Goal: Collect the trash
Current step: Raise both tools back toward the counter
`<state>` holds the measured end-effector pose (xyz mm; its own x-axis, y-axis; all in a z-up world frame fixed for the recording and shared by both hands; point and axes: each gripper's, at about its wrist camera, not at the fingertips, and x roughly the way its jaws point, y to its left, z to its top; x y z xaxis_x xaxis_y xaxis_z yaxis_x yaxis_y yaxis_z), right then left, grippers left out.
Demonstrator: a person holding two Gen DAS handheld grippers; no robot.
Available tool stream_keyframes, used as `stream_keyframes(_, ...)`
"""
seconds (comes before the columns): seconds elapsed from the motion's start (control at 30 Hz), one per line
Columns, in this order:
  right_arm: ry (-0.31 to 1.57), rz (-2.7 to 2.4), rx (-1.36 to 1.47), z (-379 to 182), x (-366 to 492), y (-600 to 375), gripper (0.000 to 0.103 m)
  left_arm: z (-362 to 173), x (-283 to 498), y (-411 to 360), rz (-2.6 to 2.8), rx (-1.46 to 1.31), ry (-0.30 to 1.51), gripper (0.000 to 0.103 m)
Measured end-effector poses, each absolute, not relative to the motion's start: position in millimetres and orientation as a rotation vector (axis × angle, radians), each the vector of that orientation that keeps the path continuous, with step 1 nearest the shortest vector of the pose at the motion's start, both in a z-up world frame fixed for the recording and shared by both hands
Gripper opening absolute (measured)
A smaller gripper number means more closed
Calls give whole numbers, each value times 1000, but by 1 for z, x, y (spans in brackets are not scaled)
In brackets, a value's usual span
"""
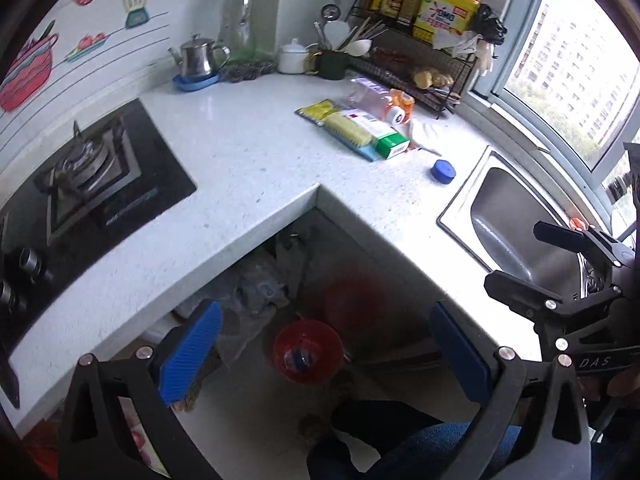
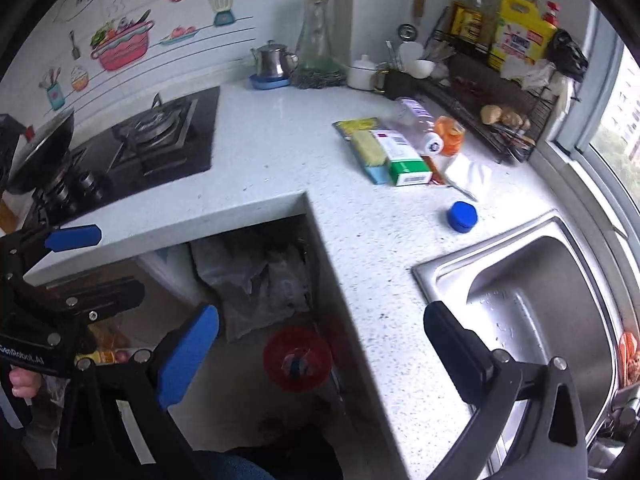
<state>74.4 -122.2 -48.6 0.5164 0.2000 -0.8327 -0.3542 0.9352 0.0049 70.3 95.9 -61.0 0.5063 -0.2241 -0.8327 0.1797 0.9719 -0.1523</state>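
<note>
Trash lies in a cluster on the white counter: a green-and-white box (image 1: 390, 142) (image 2: 408, 164), a yellow packet (image 1: 320, 110) (image 2: 354, 126), a clear plastic bottle (image 1: 372, 100) (image 2: 416, 122), an orange wrapper (image 1: 404, 102) (image 2: 450, 134) and a blue cap (image 1: 443, 171) (image 2: 463, 216). A red bin (image 1: 307, 350) (image 2: 298, 358) stands on the floor below the counter corner. My left gripper (image 1: 324, 356) is open and empty above the bin. My right gripper (image 2: 320, 356) is open and empty, near the counter edge.
A steel sink (image 1: 516, 224) (image 2: 532, 304) is at the right. A gas hob (image 1: 88, 172) (image 2: 152, 136) is at the left. A wire rack (image 1: 420, 60) with bottles, a kettle (image 1: 196, 56) and a cup stand at the back. Bags sit under the counter (image 2: 256, 276).
</note>
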Motion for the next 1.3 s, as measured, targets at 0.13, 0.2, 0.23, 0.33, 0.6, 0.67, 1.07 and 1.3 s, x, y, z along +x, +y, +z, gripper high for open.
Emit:
stream_keyframes(0.13, 967, 301, -146, -41, 86, -137, 102, -60, 90, 78, -288, -19, 1021, 103)
stream_keyframes(0.2, 966, 289, -139, -40, 91, -143, 102, -61, 101, 69, -306, -10, 1026, 103)
stream_keyframes(0.23, 967, 280, -136, -40, 93, -146, 102, -61, 108, 64, -312, -2, 1029, 103)
stream_keyframes(0.33, 978, 259, -123, -42, 105, -158, 102, -63, 126, 52, -333, 15, 1036, 103)
stream_keyframes(0.6, 1005, 219, -92, -47, 154, -186, 102, -65, 191, 19, -368, 56, 1063, 103)
stream_keyframes(0.67, 1007, 214, -87, -48, 168, -191, 102, -68, 209, 14, -373, 51, 1075, 103)
stream_keyframes(1.07, 1097, 241, -90, -86, 248, -214, 102, -118, 291, -6, -324, -17, 1200, 103)
stream_keyframes(1.3, 1175, 262, -120, -120, 284, -231, 102, -145, 306, -7, -273, -67, 1271, 103)
